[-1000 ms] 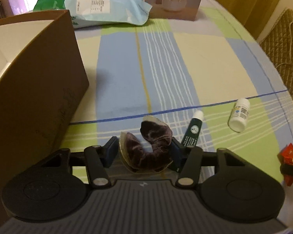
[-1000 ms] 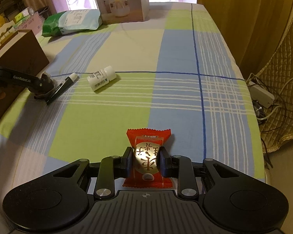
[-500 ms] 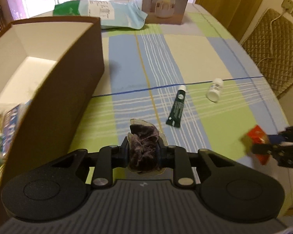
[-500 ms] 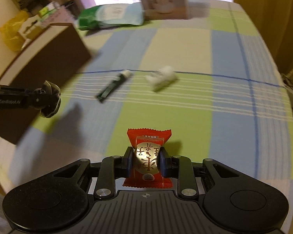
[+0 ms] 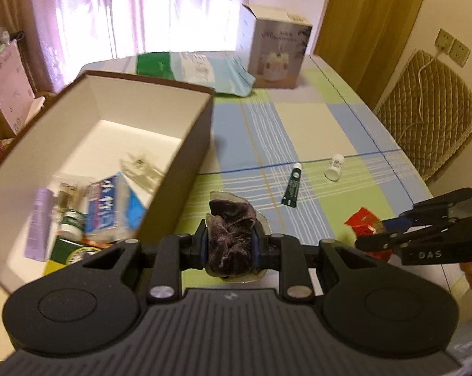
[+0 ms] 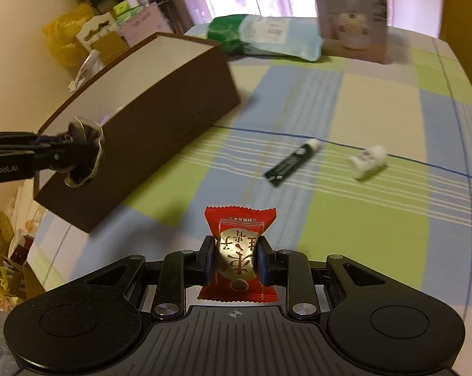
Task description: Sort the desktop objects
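Observation:
My left gripper [image 5: 230, 247] is shut on a dark purple velvet scrunchie [image 5: 231, 235] in clear wrapping, held in the air beside the near corner of the brown box [image 5: 185, 159]. It also shows in the right wrist view [image 6: 82, 156]. My right gripper [image 6: 235, 261] is shut on a red snack packet [image 6: 239, 247], raised above the table; the packet also shows in the left wrist view [image 5: 363, 222]. A dark green tube [image 5: 292, 185] and a small white bottle [image 5: 334, 167] lie on the checked tablecloth [image 5: 314, 125].
The open brown box holds several items: a purple bottle [image 5: 39, 216], a blue-and-white packet [image 5: 110, 206], a green jar [image 5: 68, 224]. A green-and-white bag [image 5: 195, 69] and a product carton [image 5: 276, 47] stand at the far end. A padded chair [image 5: 424, 116] is to the right.
Both grippers have risen and swung left toward the brown box, each still holding its item. The left gripper closed on the scrunchie and lifted it off the table.

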`<action>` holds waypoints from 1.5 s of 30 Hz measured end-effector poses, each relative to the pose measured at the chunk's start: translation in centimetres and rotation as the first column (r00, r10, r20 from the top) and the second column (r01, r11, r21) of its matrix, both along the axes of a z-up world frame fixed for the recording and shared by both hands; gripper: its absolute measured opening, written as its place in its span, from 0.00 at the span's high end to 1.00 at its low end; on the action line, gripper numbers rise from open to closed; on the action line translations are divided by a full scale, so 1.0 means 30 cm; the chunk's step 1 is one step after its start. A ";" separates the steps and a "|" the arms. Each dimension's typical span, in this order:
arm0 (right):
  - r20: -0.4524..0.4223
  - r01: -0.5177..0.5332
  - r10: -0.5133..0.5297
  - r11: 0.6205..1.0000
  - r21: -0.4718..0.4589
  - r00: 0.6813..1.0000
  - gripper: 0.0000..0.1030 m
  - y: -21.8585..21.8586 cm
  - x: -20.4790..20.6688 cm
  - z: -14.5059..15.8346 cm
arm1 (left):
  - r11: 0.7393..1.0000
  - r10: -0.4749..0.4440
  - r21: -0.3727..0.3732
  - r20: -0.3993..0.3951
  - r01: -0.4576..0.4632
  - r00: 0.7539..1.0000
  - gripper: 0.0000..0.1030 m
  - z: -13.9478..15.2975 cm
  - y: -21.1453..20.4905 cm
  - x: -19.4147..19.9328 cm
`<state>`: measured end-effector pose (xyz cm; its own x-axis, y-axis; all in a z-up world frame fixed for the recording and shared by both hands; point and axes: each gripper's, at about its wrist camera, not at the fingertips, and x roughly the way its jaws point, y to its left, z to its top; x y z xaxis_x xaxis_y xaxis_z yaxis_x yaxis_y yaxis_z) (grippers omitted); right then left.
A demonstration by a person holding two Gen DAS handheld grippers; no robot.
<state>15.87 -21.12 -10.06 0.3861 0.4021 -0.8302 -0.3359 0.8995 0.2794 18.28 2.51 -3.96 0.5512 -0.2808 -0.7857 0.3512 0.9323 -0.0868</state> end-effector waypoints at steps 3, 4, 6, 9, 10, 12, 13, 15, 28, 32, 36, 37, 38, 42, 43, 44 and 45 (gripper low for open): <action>-0.007 -0.011 0.011 1.000 -0.005 1.000 0.71 0.063 -0.002 -0.010 | 1.000 0.016 0.000 0.010 -0.016 1.000 0.79 0.030 0.053 -0.012; -0.009 -0.014 0.014 1.000 -0.006 1.000 0.71 0.082 -0.003 -0.012 | 1.000 0.021 -0.003 0.015 -0.021 1.000 0.79 0.040 0.072 -0.014; -0.009 -0.016 0.016 1.000 -0.004 1.000 0.71 0.113 -0.005 -0.016 | 1.000 0.028 -0.004 0.026 -0.028 0.999 0.79 0.055 0.108 -0.012; -0.008 -0.015 0.015 1.000 -0.002 1.000 0.71 0.163 -0.004 -0.021 | 0.999 0.034 -0.006 0.040 -0.034 0.999 0.79 0.069 0.158 -0.007; -0.007 -0.015 0.015 1.000 -0.001 1.000 0.71 0.176 -0.004 -0.021 | 0.999 0.035 -0.008 0.045 -0.034 0.998 0.79 0.074 0.174 -0.005; -0.005 -0.013 0.013 1.000 0.001 1.000 0.71 0.203 -0.002 -0.021 | 0.999 0.033 -0.009 0.055 -0.033 0.998 0.79 0.084 0.205 0.001; -0.003 -0.012 0.012 1.000 0.002 1.000 0.71 0.216 0.001 -0.020 | 0.999 0.032 -0.010 0.060 -0.032 0.998 0.79 0.088 0.221 0.005; 0.002 -0.010 0.010 1.000 0.005 1.000 0.71 0.243 0.007 -0.017 | 1.000 0.030 -0.010 0.069 -0.030 0.997 0.79 0.096 0.250 0.014; 0.125 -0.058 0.050 0.996 0.065 0.991 0.71 0.408 0.150 0.155 | 0.999 0.008 0.042 0.107 -0.013 0.994 0.79 0.120 0.429 0.137; 0.206 -0.107 0.091 0.992 0.064 0.974 0.71 0.495 0.238 0.221 | 0.997 -0.021 0.080 0.122 0.012 0.992 0.79 0.114 0.461 0.213; 0.241 -0.142 0.130 0.989 0.033 0.962 0.71 0.595 0.356 0.217 | 0.994 -0.063 0.099 0.117 0.052 0.991 0.79 0.094 0.470 0.306; 0.239 -0.143 0.133 0.990 0.024 0.962 0.71 0.618 0.392 0.206 | 0.993 -0.076 0.102 0.113 0.064 0.991 0.79 0.086 0.470 0.331; 0.234 -0.141 0.135 0.990 0.011 0.963 0.71 0.641 0.430 0.191 | 0.991 -0.087 0.109 0.106 0.075 0.991 0.79 0.075 0.469 0.360; 0.211 -0.154 0.159 0.987 -0.038 0.964 0.71 0.707 0.577 0.117 | 0.979 -0.133 0.164 0.079 0.119 0.988 0.79 0.028 0.450 0.487; 0.202 -0.160 0.167 0.986 -0.051 0.965 0.71 0.720 0.616 0.095 | 0.976 -0.143 0.175 0.066 0.130 0.987 0.79 0.014 0.445 0.519; 0.195 -0.171 0.181 0.983 -0.065 0.964 0.71 0.732 0.651 0.073 | 0.974 -0.146 0.182 0.055 0.134 0.988 0.79 -0.001 0.441 0.550; 0.190 -0.191 0.203 0.978 -0.082 0.960 0.71 0.740 0.679 0.053 | 0.974 -0.141 0.185 0.044 0.131 0.989 0.79 -0.019 0.439 0.580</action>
<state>36.24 1.09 -8.46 0.4625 0.4368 -0.7716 -0.5508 0.8235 0.1361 35.67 15.66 -4.51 0.5626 -0.2119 -0.7991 0.4753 0.8738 0.1029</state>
